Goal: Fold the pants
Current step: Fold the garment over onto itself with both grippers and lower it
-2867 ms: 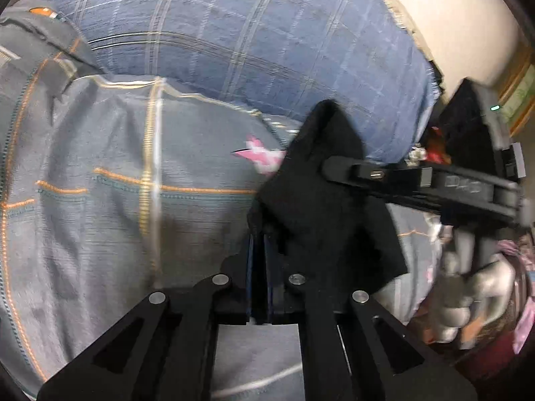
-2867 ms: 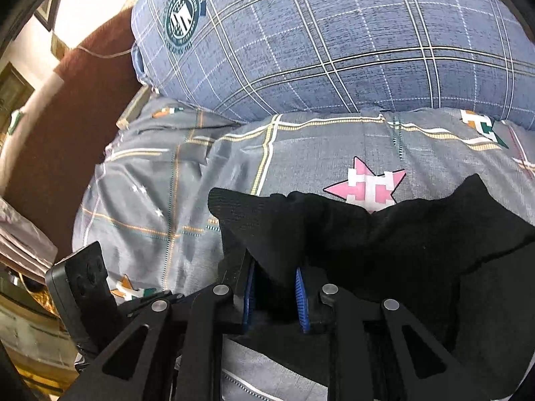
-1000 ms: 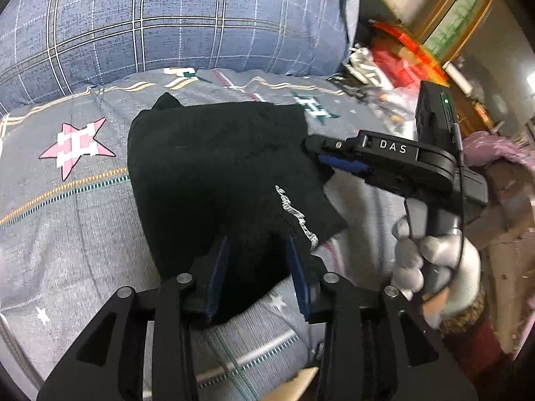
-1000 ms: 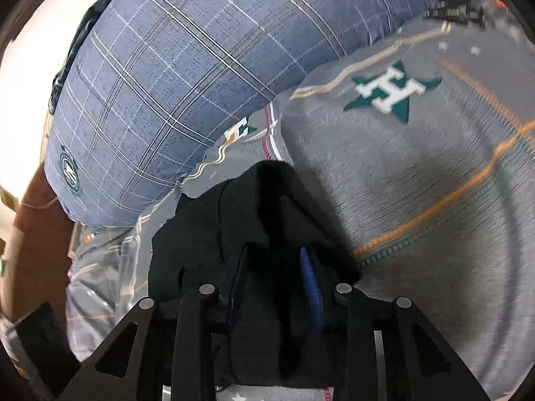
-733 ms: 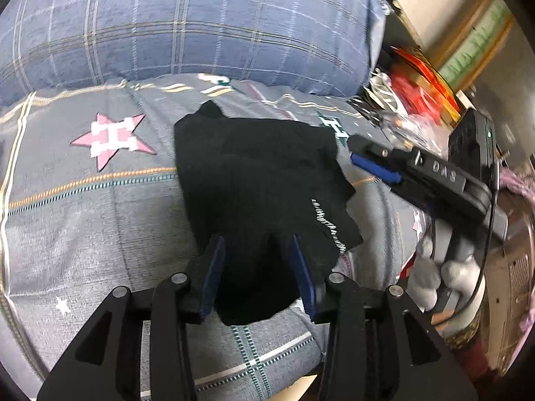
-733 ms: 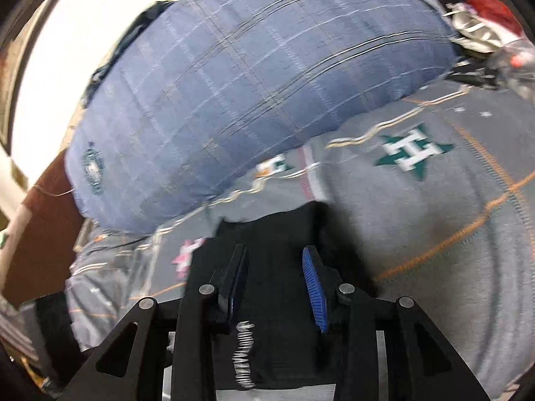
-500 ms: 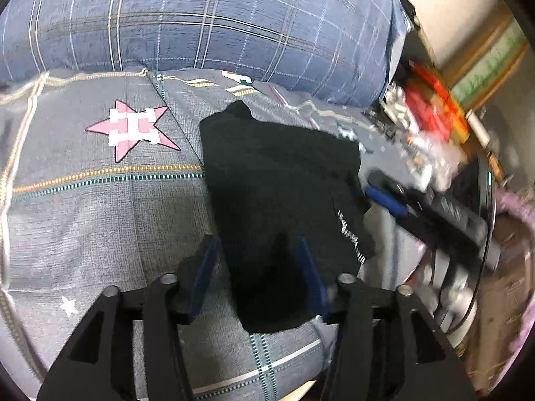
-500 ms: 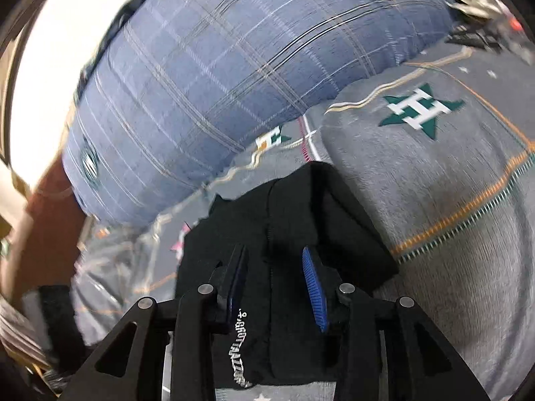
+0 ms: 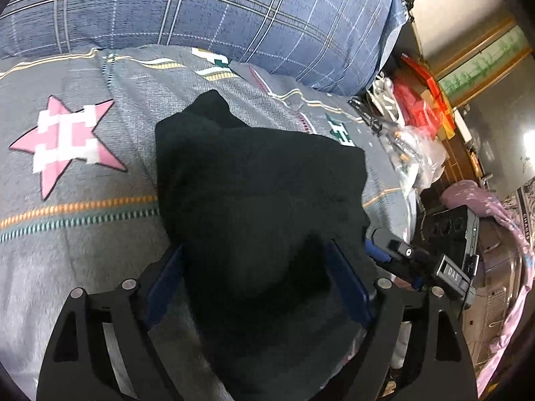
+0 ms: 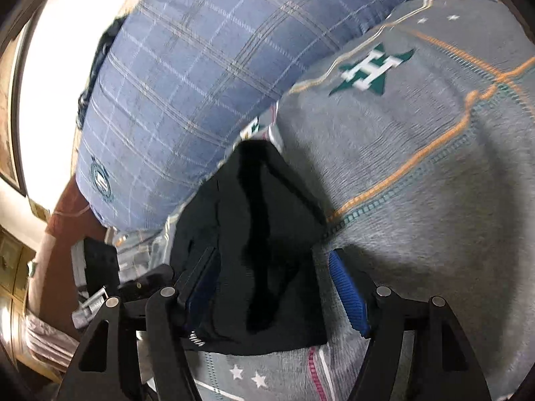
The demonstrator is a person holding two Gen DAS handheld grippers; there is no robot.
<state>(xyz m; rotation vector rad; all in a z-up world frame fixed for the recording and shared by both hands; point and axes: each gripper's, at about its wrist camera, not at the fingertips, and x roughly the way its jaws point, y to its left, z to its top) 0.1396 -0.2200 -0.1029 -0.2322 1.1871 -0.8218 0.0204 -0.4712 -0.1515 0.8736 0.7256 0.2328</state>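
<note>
The black pants [image 9: 260,193] lie folded in a compact pile on the grey patterned bedspread [image 9: 83,220]. My left gripper [image 9: 257,280] is open, its blue pads wide apart over the pile's near edge, holding nothing. My right gripper [image 10: 271,287] is also open, its pads straddling the near end of the pants [image 10: 254,234]. The right gripper also shows in the left wrist view [image 9: 394,254] at the pile's right edge.
A big blue plaid pillow [image 9: 207,10] lies behind the pants, also in the right wrist view [image 10: 207,77]. Cluttered items, red packaging and plastic bags [image 9: 414,123], sit beyond the bed's right side. A pink cloth [image 9: 485,200] lies at far right.
Both grippers have let go of the pants and opened wide. The pants went from held up to lying folded on the bed. Both grippers have drawn closer to the near edge.
</note>
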